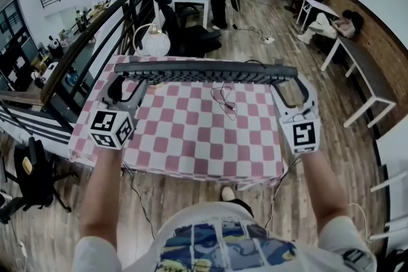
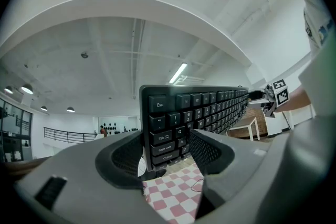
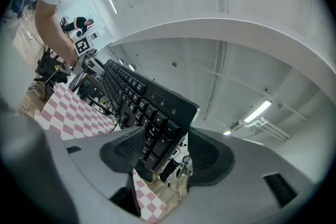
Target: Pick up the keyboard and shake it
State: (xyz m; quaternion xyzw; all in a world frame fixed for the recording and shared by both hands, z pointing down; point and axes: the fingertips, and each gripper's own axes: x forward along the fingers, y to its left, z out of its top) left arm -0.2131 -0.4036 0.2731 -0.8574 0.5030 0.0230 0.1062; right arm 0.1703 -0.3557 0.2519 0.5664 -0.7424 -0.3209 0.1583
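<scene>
A long black keyboard hangs level in the air above the checked table, held by its two ends. My left gripper is shut on its left end; in the left gripper view the Esc-side corner of the keyboard sits between the two pads of that gripper. At the other end, my right gripper is shut on it too. The right gripper view shows the numpad corner of the keyboard clamped between that gripper's pads, keys facing the camera.
Below lies a table with a pink-and-white checked cloth and a thin cable on it. A black railing runs at the left. An office chair and a white lamp stand behind. A bench is at the right.
</scene>
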